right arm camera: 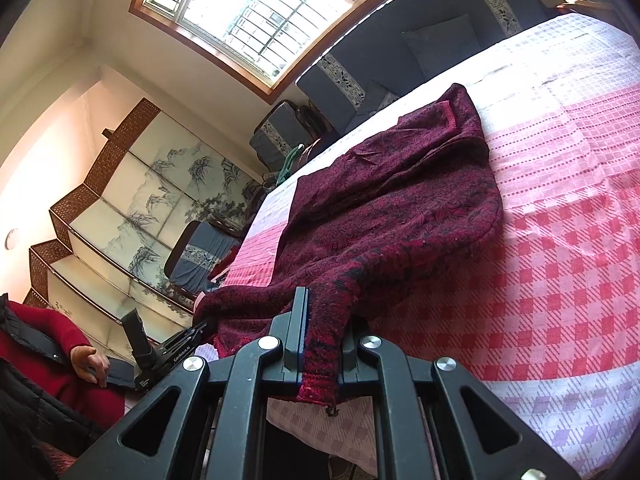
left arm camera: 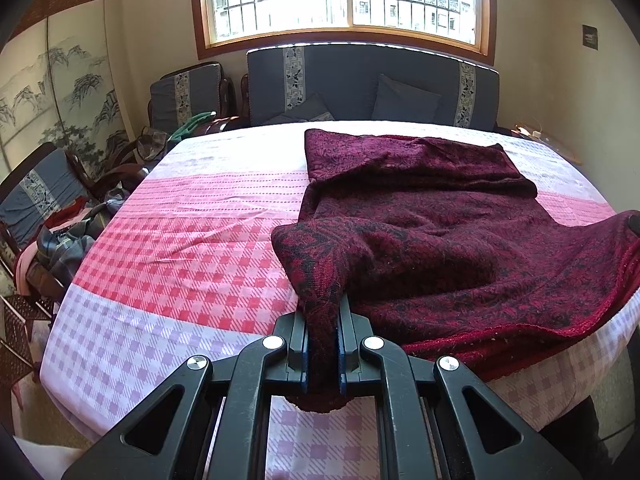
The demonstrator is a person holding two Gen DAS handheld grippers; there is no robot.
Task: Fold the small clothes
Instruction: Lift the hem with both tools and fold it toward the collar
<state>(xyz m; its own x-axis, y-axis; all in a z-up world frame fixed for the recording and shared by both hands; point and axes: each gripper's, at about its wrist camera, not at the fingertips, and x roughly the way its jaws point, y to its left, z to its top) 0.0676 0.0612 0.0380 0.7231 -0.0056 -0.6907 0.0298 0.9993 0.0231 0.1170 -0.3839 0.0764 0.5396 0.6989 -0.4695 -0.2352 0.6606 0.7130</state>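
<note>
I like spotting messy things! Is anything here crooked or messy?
Yes. The dark red sweater lies rumpled and askew on the checked bedspread, its near edge lifted because the left gripper and right gripper each pinch a corner. Clothes are also heaped untidily on a chair beside the bed.

Dark-red patterned sweater [left arm camera: 440, 220], pink-checked, perhaps lilac, sheet [left arm camera: 180, 248].

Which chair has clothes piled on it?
The nearest blue-cushioned chair, at the table's left, holds a heap of clothes; the farther chair has only green cloth beside it.
</note>
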